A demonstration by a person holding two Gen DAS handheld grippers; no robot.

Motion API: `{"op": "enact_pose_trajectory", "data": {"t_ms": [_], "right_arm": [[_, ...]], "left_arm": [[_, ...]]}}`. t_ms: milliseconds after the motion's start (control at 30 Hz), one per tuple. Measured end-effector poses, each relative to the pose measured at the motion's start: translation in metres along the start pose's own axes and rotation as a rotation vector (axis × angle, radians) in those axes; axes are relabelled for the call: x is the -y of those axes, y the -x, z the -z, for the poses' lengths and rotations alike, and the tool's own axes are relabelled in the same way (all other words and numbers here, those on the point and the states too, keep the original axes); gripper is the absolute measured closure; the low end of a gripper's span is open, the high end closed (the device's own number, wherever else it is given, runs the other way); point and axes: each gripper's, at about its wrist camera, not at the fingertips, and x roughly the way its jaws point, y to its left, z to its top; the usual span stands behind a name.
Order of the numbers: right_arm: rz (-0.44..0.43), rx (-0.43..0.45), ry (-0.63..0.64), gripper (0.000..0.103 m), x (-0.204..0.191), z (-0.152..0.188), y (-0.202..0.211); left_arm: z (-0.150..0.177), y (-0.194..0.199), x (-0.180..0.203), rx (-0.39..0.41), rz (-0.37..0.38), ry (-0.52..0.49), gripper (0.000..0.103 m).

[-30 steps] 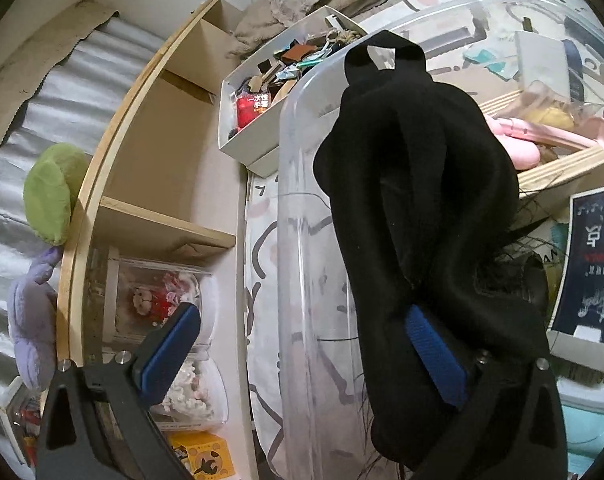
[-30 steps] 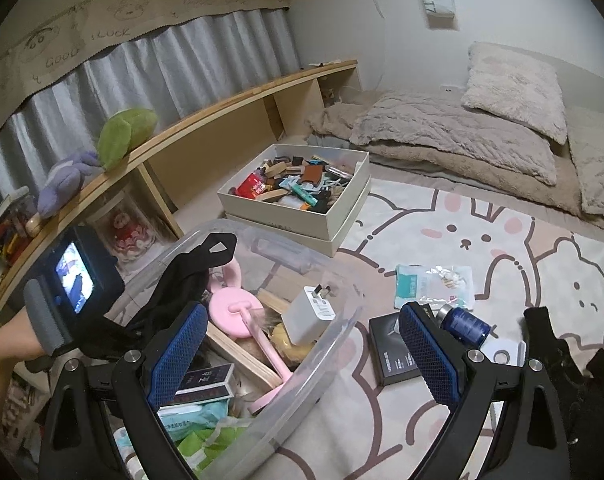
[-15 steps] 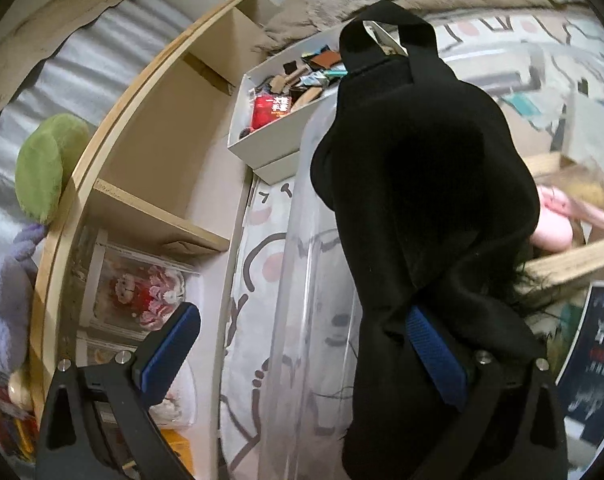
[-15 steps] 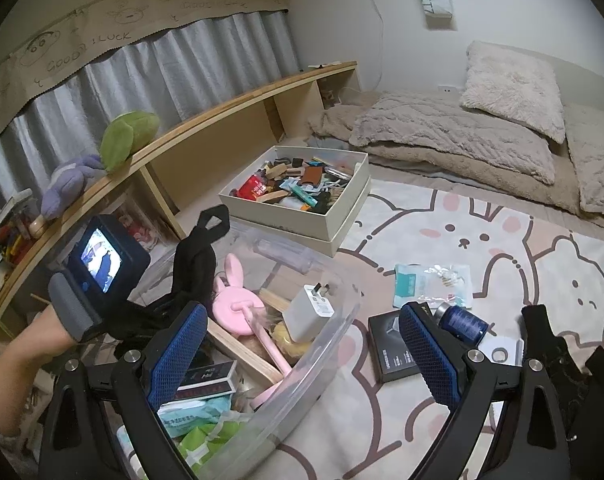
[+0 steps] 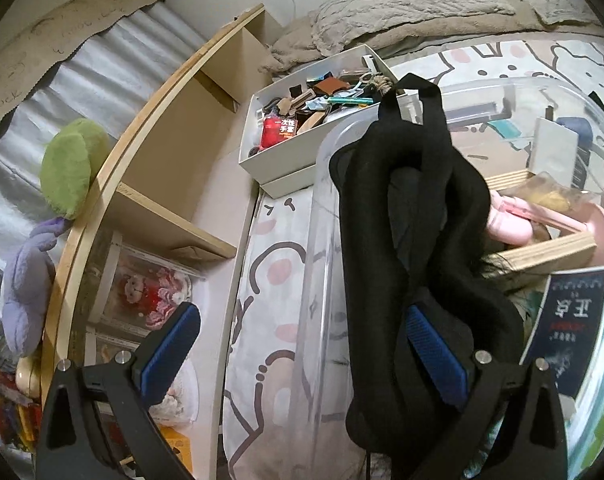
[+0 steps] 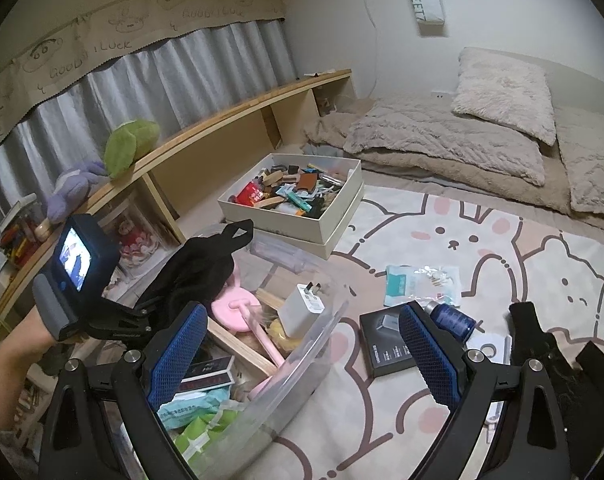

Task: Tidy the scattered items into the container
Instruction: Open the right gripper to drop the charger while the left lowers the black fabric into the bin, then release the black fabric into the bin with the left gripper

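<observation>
Bedroom floor, cream rug [image 6: 481, 240] with a rabbit print; low wooden shelf along the curtained wall, bedding at the far end.

Nearest: right gripper [image 6: 302, 348], jaws spread wide, nothing between them. It hangs over the near rim of the clear plastic container [image 6: 313, 344], between the bin and the loose items on the rug.

Left gripper [image 5: 298, 356]: jaws also wide apart, not clamped. A black fabric item with a strap loop [image 5: 413, 208] is draped over its right finger and hangs there (hooked, not pinched, as far as the left wrist view shows). The right wrist view places this item [image 6: 206, 264] over the far-left part of the container, above a pink rabbit-eared object [image 6: 238, 304] and a white charger plug [image 6: 302, 308] already inside.

Step in hand, by my judgement: depositing the black item. Next move calls for tilting or lowering the left gripper so the fabric slides off the finger into the bin; snagging on the pad is a risk.

Still on the rug: small black box [image 6: 385, 340], dark blue bottle [image 6: 451, 318], teal-and-white packet [image 6: 421, 284], more black fabric [image 6: 541, 344] at right.

Beyond: white box of oddments [image 6: 294, 196], then the shelf.
</observation>
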Motion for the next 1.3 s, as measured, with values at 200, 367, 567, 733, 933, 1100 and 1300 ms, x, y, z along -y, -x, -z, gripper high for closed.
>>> {"op": "enact_pose_trajectory", "data": {"t_ms": [200, 367, 567, 733, 933, 1100, 1300], "right_arm": [[0.005, 0.002, 0.003, 0.006, 0.0, 0.003, 0.007], [0.003, 0.009, 0.008, 0.006, -0.003, 0.006, 0.014], [-0.008, 0.022, 0.023, 0.006, -0.011, 0.009, 0.024], [-0.023, 0.037, 0.039, 0.006, -0.018, 0.011, 0.033], [-0.035, 0.047, 0.069, 0.006, -0.028, 0.013, 0.04], [-0.033, 0.06, 0.091, 0.006, -0.034, 0.016, 0.05], [-0.029, 0.069, 0.102, 0.006, -0.038, 0.02, 0.058]], "left_arm": [[0.008, 0.014, -0.008, 0.009, 0.07, 0.067, 0.0], [0.012, 0.031, -0.012, 0.028, 0.139, 0.142, 0.0], [0.017, 0.056, -0.012, 0.072, 0.181, 0.179, 0.0], [0.021, 0.074, -0.013, 0.113, 0.212, 0.201, 0.0], [0.025, 0.093, -0.011, 0.153, 0.247, 0.229, 0.0], [0.03, 0.112, -0.007, 0.196, 0.27, 0.253, 0.0], [0.037, 0.136, -0.002, 0.253, 0.295, 0.27, 0.0]]}}
